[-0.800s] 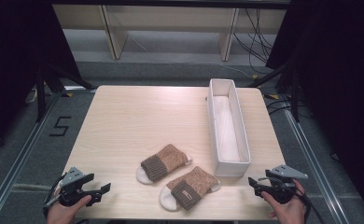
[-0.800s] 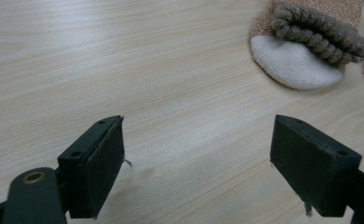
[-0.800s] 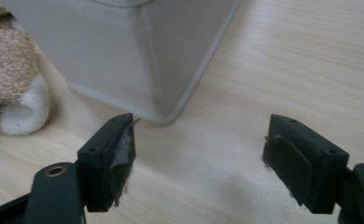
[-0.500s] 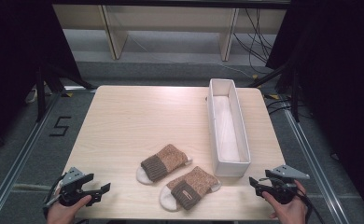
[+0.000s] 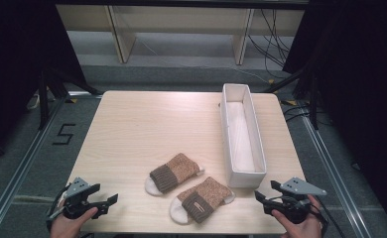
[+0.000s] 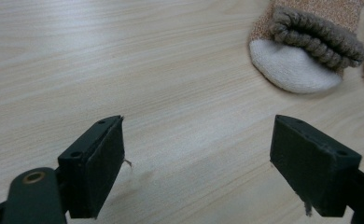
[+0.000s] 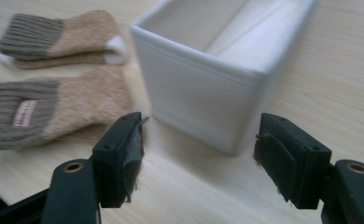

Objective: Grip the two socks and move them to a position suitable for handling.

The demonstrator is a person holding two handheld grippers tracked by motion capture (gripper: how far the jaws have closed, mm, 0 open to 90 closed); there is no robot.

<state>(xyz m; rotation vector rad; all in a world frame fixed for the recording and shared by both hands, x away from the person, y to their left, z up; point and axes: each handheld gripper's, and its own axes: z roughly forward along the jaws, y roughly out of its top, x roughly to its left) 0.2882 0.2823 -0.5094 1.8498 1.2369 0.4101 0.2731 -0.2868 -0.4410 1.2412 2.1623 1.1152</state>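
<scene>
- Socks lie as a pair near the front middle of the worktop, folded and untouched: the farther sock and the nearer sock, just beside each other and slanted the same way.
- Each one is tan knit with a grey-brown ribbed cuff and a white toe; the nearer sock bears a small pale label on its cuff.
- In the right gripper view the nearer sock lies at the left with the farther sock behind it; in the left gripper view the farther sock shows at the upper right, white toe toward the camera.
- White box, long, narrow and open-topped, stands just to the right of the pair, running lengthwise away from the person; its near end wall is close in front of the right jaws.
- Left hand-held gripper hovers at the front left corner of the worktop, well apart from the pair; its jaws stand wide with bare wood between them.
- Right hand-held gripper sits at the front right corner, near the box's end; its jaws are spread apart with nothing between them.
- A person's hand holds each tool from the bottom edge of the high view.
</scene>
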